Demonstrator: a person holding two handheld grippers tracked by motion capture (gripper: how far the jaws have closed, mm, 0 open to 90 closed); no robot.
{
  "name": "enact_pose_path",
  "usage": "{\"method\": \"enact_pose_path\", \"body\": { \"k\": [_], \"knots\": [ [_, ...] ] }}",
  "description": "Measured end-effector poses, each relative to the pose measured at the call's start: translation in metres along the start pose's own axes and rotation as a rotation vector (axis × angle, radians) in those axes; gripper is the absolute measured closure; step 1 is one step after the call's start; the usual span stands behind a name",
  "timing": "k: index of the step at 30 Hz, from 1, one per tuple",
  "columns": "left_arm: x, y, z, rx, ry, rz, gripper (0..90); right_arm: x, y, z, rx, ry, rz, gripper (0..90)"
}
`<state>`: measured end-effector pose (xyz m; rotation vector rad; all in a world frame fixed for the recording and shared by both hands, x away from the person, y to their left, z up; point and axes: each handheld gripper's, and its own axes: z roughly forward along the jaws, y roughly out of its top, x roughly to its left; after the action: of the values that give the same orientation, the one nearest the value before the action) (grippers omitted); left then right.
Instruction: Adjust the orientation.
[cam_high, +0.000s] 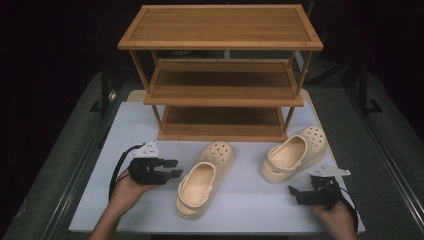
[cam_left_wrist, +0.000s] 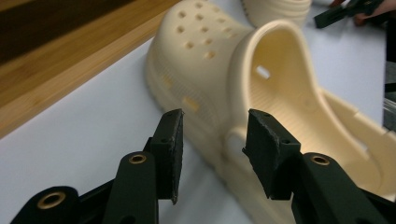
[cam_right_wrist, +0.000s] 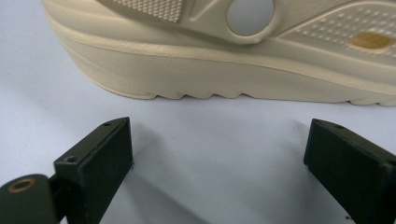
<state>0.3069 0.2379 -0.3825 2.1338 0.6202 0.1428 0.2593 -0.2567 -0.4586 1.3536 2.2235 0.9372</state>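
White table — 2 clogs, rack

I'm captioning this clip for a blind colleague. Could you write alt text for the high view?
Two cream perforated foam clogs lie on a white table before a three-tier bamboo rack. The left hand-held gripper points at the nearer clog; the right hand-held gripper sits open beside the other.

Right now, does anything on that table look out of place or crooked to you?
Only mildly. The two cream clogs aren't paired neatly: the left clog and the right clog sit apart on the white table, toes angled differently, in front of the wooden rack, whose shelves are bare. Both stand upright; nothing looks damaged or spilled.
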Motion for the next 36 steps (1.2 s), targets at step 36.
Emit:
{"method": "enact_pose_path", "body": {
  "k": [36],
  "knots": [
    [-0.016,0.03,0.034,0.077,0.093,0.133,82.7,-0.001,0.0,0.0,-0.003,0.003,0.004,7.5]
  ]
}}
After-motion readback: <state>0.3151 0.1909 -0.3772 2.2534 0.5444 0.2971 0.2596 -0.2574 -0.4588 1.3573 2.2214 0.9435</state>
